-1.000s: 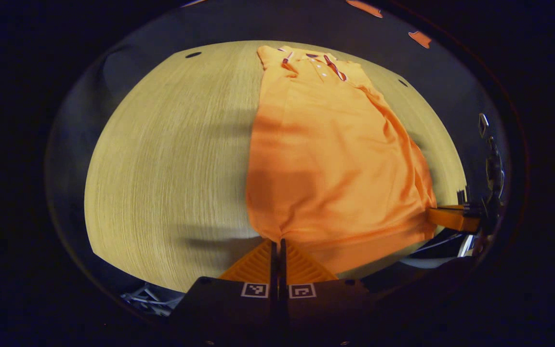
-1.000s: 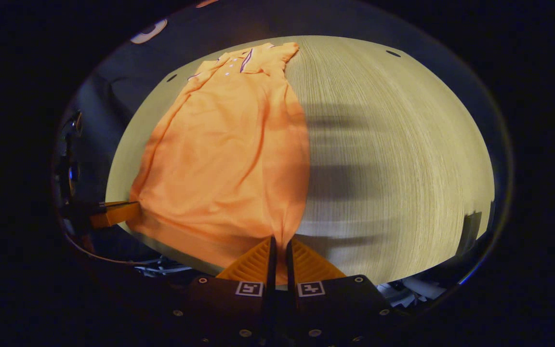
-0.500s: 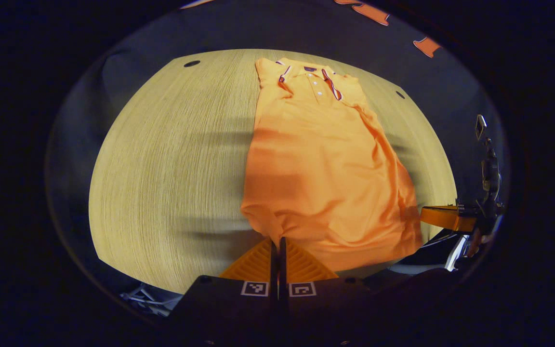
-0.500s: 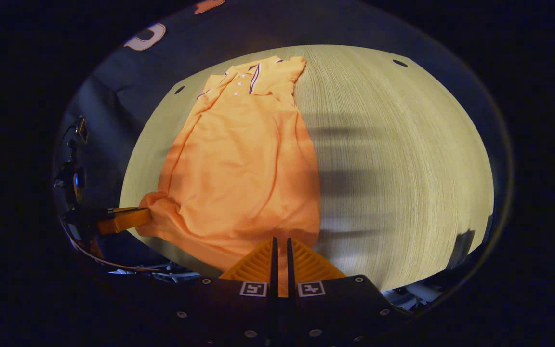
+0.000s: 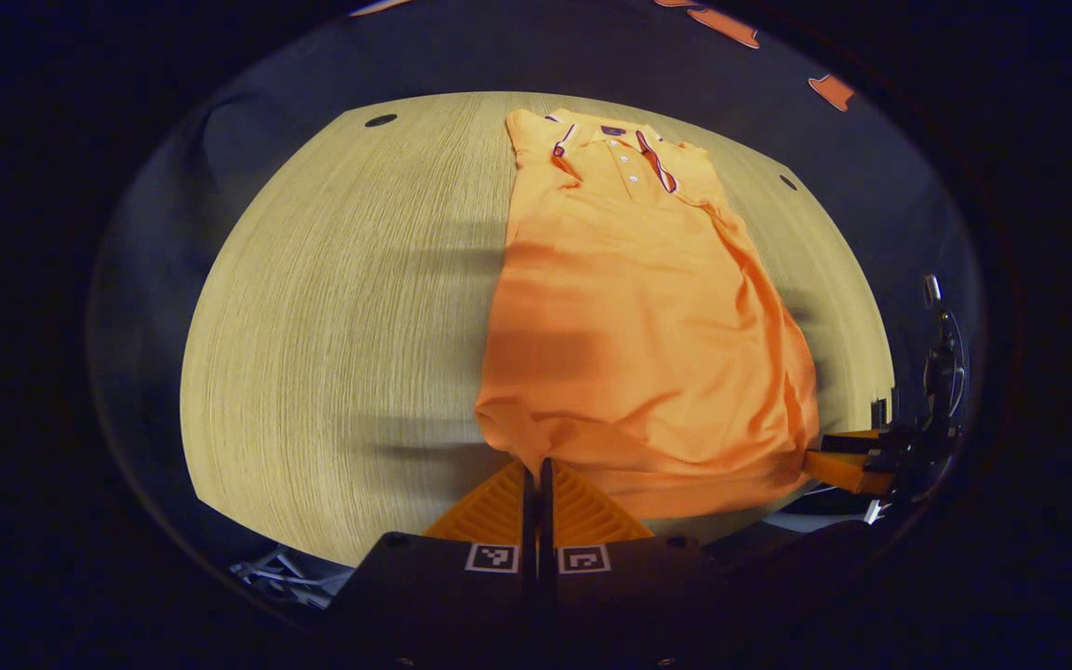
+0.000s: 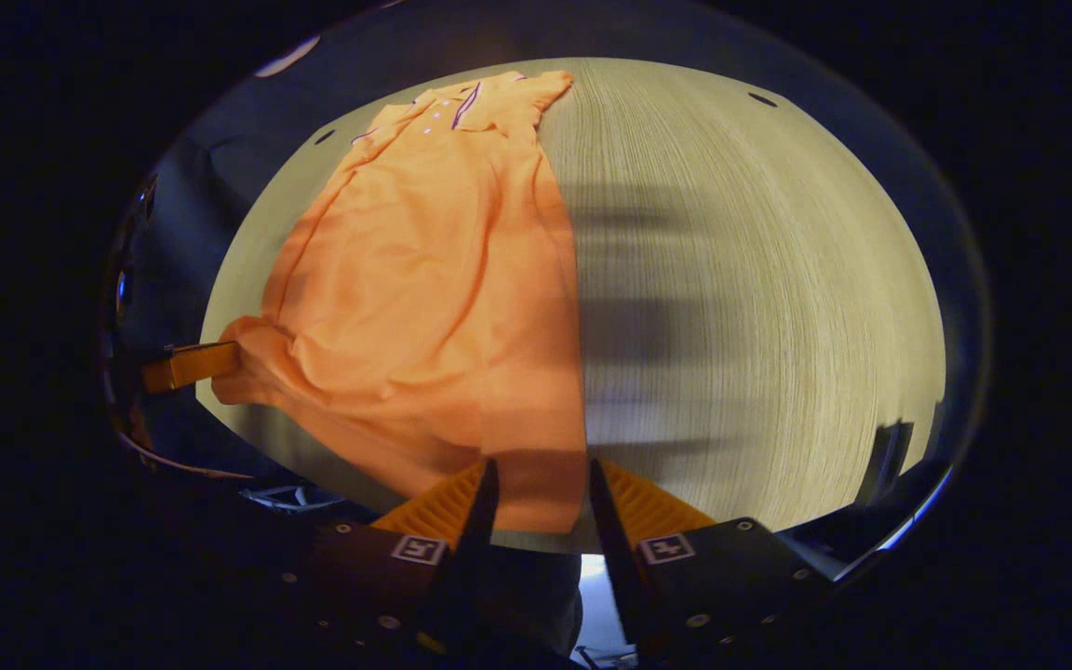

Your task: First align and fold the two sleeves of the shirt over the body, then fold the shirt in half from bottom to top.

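The left tongs (image 5: 537, 475) carry two ribbed, wedge-shaped fingers (image 5: 499, 507) fixed to a dark, blocky housing; a small square black-and-white marker sits at the root of each finger, and round screw heads dot the housing's top corners. The right tongs (image 6: 536, 484) have the same build: ribbed wedges, dark housing, two square markers tilted outward, and several screws lower down toward six o'clock.

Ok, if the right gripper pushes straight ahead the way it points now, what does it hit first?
Most likely the orange shirt: the right gripper is open with the hem corner lying between its fingers, so it would ride onto that cloth on the table. Its height above the cloth is unclear.
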The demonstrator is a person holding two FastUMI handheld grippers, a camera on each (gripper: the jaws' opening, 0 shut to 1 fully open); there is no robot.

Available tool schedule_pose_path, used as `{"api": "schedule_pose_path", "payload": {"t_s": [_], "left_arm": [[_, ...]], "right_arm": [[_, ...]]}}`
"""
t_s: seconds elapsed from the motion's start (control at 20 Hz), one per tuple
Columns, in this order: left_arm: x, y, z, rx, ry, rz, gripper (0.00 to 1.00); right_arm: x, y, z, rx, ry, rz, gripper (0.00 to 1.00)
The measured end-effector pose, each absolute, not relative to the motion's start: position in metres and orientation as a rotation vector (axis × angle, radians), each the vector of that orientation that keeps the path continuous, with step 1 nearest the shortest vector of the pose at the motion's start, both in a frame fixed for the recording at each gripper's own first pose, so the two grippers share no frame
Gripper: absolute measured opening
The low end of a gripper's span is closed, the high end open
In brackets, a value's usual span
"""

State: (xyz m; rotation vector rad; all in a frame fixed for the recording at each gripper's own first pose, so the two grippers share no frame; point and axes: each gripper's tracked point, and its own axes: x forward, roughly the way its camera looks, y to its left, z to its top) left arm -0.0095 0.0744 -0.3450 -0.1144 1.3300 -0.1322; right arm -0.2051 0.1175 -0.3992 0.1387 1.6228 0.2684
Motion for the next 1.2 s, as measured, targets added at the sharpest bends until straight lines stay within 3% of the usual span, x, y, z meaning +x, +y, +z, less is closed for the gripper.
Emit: {"api": "schedule_pose_path", "payload": {"t_s": [0.05, 0.1, 0.35, 0.4, 0.45, 0.55, 0.6, 0.75, 0.8, 1.0, 1.2], "left_arm": [[-0.01, 0.075, -0.345, -0.116, 1.33, -0.133, 0.01], [-0.011, 0.076, -0.346, -0.114, 1.331, -0.132, 0.01], [-0.02, 0.081, -0.349, -0.111, 1.346, -0.135, 0.01], [-0.022, 0.082, -0.349, -0.11, 1.351, -0.137, 0.01], [-0.023, 0.083, -0.351, -0.108, 1.352, -0.14, 0.01], [-0.028, 0.083, -0.351, -0.108, 1.359, -0.154, 0.01], [-0.029, 0.083, -0.351, -0.101, 1.358, -0.158, 0.01], [-0.027, 0.083, -0.348, -0.102, 1.347, -0.168, 0.01], [-0.025, 0.084, -0.347, -0.104, 1.34, -0.169, 0.01], [-0.017, 0.083, -0.342, -0.107, 1.317, -0.169, 0.01], [-0.014, 0.081, -0.336, -0.125, 1.3, -0.161, 0.01]], "right_arm": [[-0.201, 0.118, -0.401, 0.13, 1.583, 0.261, 0.8], [-0.199, 0.116, -0.4, 0.106, 1.58, 0.253, 0.9], [-0.22, 0.129, -0.402, -0.098, 1.601, 0.338, 0.98], [-0.217, 0.135, -0.397, -0.101, 1.583, 0.349, 0.94], [-0.218, 0.135, -0.399, -0.085, 1.584, 0.328, 0.7], [-0.213, 0.137, -0.397, 0.021, 1.557, 0.262, 0.38], [-0.219, 0.143, -0.396, 0.1, 1.573, 0.277, 0.13], [-0.207, 0.152, -0.388, 0.256, 1.529, 0.226, 0.13], [-0.199, 0.16, -0.39, 0.298, 1.516, 0.235, 0.02], [-0.183, 0.172, -0.376, 0.271, 1.473, 0.321, 0.01], [-0.168, 0.166, -0.373, 0.266, 1.453, 0.298, 0.01]]}}
